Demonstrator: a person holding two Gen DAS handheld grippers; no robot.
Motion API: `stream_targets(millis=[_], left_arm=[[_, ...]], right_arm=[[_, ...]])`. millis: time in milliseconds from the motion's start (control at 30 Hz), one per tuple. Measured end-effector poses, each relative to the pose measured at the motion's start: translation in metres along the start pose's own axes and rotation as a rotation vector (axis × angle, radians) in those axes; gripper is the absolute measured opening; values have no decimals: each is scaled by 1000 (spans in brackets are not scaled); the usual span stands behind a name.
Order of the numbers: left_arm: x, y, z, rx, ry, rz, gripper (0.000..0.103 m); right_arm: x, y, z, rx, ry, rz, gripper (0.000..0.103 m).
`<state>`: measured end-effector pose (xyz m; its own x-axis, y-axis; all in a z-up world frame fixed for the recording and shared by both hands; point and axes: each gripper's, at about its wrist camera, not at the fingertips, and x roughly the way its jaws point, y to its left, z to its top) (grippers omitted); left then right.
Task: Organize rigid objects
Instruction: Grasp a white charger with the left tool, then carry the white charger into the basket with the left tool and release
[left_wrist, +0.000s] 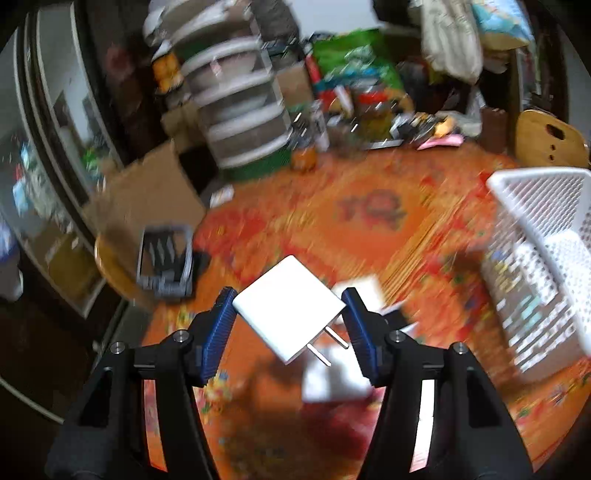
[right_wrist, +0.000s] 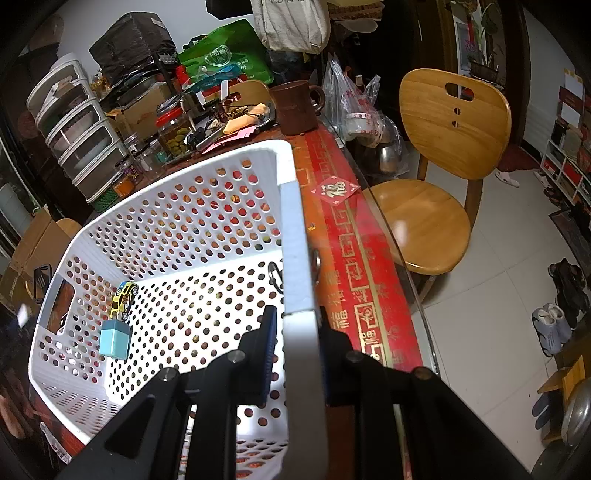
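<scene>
My left gripper (left_wrist: 289, 295) is shut on a white plug-in charger (left_wrist: 288, 306), its blue pads pressing both sides and the two metal prongs pointing down toward me. It hangs above the orange patterned tablecloth (left_wrist: 369, 229); this view is motion-blurred. The white perforated basket (left_wrist: 535, 192) stands to its right. In the right wrist view my right gripper (right_wrist: 297, 314) is shut on the basket's near rim (right_wrist: 295, 236), one finger inside and one outside. Inside the basket lie a yellow toy car (right_wrist: 123, 297) and a light blue block (right_wrist: 115, 338).
White flat boxes (left_wrist: 332, 380) lie on the cloth under the charger, and a dark grey frame-like item (left_wrist: 166, 258) sits at the left table edge. A drawer unit (left_wrist: 236, 96), bags and jars crowd the far side. A brown mug (right_wrist: 297, 107) and wooden chair (right_wrist: 443, 147) stand beyond the basket.
</scene>
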<state>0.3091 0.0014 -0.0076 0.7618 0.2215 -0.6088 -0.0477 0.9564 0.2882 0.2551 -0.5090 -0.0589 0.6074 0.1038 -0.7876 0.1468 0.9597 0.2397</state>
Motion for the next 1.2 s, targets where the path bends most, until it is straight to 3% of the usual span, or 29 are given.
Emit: stream_targets(millis=[400,800,1200], left_arm=[[-38,-125,82,171,-96,-130,56],[-53,-230,87,287,-100,-242,56],[-53,-278,81,355,-89,-287,56]], right_arm=[[0,0,1,-4,-5,1,18],[1,0,2,-5,-3,0,18],[1,0,2,-4,-4,0,18]])
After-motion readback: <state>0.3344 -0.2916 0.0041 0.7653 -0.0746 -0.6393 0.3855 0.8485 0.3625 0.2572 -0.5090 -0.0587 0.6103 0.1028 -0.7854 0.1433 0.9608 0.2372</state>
